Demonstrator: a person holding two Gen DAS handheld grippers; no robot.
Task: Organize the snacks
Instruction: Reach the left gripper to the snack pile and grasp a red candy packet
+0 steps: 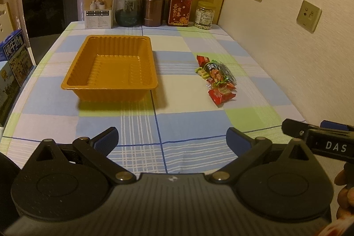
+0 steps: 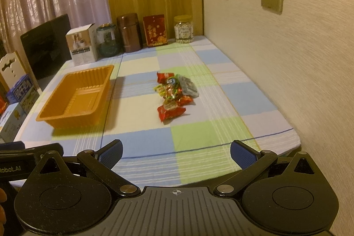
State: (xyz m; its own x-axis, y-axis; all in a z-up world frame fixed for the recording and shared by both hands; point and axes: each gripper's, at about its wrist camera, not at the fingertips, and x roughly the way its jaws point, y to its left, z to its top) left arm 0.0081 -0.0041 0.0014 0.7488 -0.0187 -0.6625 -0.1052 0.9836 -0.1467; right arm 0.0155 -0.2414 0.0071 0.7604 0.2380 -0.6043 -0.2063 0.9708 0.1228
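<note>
**Both grippers wide open above near table edge**

Left gripper [image 1: 172, 141] and right gripper [image 2: 176, 155]: fingers spread apart, holding nothing. Further out, small pile of snacks [image 2: 174, 94] on checked tablecloth [image 2: 141, 132]: shiny red wrappers, green-and-yellow ones, one dark packet. Well apart to the left, orange plastic tray [image 1: 110, 85], ribbed walls, nothing inside. Jars and boxes lined along far edge.

On the table [image 1: 137, 125], the tray [image 1: 110, 85] sits toward the left edge, nothing in it. The pile of snacks [image 1: 218, 76] lies well apart to its right, nearer the wall-side edge. Along the far edge stand a box [image 1: 99, 8], jar [image 1: 128, 9], flask [image 1: 153, 6], packet [image 1: 179, 10] and another jar [image 1: 204, 15].
</note>
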